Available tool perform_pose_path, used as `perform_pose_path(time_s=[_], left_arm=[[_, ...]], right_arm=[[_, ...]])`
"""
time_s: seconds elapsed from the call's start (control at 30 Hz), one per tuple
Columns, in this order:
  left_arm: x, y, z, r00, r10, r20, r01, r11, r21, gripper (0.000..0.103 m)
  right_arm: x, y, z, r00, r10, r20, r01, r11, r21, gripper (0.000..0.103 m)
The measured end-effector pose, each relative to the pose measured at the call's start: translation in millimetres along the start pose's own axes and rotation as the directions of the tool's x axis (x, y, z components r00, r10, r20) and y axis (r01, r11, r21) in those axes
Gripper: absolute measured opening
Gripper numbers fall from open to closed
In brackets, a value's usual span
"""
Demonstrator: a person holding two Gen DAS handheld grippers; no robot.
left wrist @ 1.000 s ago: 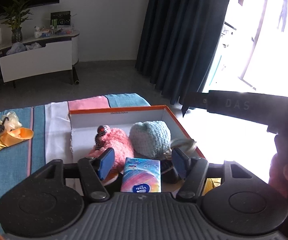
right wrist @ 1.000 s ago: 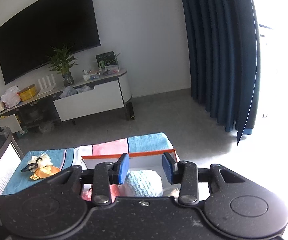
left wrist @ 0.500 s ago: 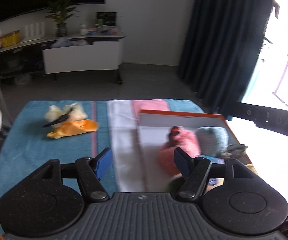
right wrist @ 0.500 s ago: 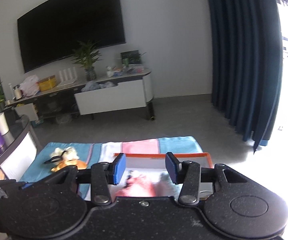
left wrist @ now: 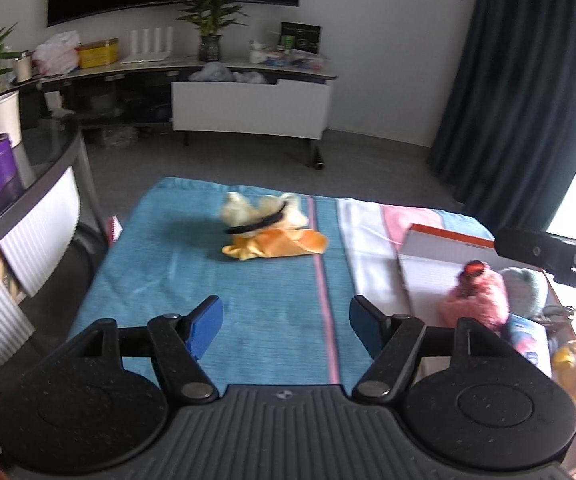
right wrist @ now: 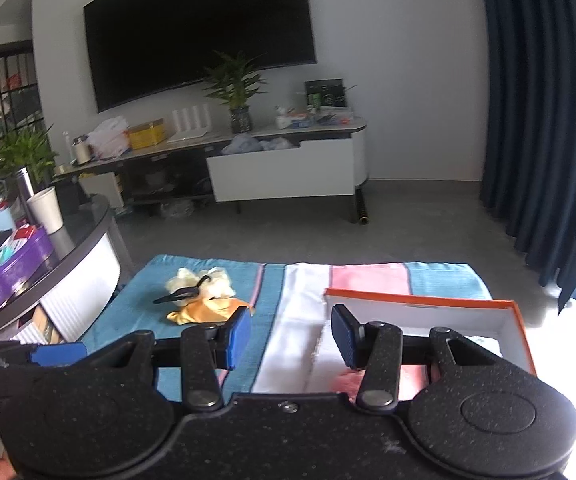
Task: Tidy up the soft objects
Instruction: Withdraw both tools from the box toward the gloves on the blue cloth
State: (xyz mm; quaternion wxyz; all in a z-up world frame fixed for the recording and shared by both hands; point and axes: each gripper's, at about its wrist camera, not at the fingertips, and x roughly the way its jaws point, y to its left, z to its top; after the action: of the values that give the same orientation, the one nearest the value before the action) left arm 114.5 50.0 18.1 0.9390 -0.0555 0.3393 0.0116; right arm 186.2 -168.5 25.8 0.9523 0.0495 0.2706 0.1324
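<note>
Your yellow-and-cream toy [left wrist: 269, 228] lay crumpled near the cloth's [left wrist: 175, 256] far edge — one toy; both grippers — left [left wrist: 285, 322], right [right wrist: 291, 336] — empty, jaws just widened.

plush toys [left wrist: 476, 296]: 2 | box [right wrist: 420, 304]: 1 | tissue pack [left wrist: 526, 338]: 1 | cloth [left wrist: 167, 264]: 1

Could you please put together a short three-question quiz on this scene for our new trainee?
1. True or false: the left gripper is shut on the pink plush toy.
2. Which lies outside the orange-rimmed box? A) the pink plush toy B) the light blue knitted item C) the yellow and cream soft bundle
3. Fill in: the bundle lies on the ____ part of the striped cloth.

Key: 1. False; its jaws are open with nothing between them. 2. C. 3. Blue.
</note>
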Motion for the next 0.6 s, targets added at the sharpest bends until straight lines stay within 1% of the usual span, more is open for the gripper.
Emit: perform_pose_path(time_s=[0.17, 0.4, 0.53, 0.6], left_arm=[[3.9, 11.3, 3.9, 1.0, 0.016, 0.004, -0.016, 1.0, -0.009, 0.073], [17.9, 21.9, 7.5, 0.999, 0.032, 0.006, -0.032, 0.999, -0.009, 0.076], [30.6, 23.8, 12.2, 0.998, 0.052, 0.018, -0.052, 0.999, 0.015, 0.08], [39.1, 23.7, 13.3, 0.997, 0.075, 0.029, -0.076, 0.996, 0.039, 0.082]], right_arm=[[10.1, 14.9, -0.7, 1.0, 0.024, -0.019, -0.024, 0.999, -0.028, 0.055], [25.2, 24.9, -1.2, 0.998, 0.04, -0.043, -0.041, 0.998, -0.043, 0.055], [32.5, 27.9, -1.9, 0.998, 0.046, -0.053, -0.049, 0.998, -0.049, 0.055], [36.1, 28.3, -2.2, 0.997, 0.05, -0.055, -0.053, 0.997, -0.047, 0.055]])
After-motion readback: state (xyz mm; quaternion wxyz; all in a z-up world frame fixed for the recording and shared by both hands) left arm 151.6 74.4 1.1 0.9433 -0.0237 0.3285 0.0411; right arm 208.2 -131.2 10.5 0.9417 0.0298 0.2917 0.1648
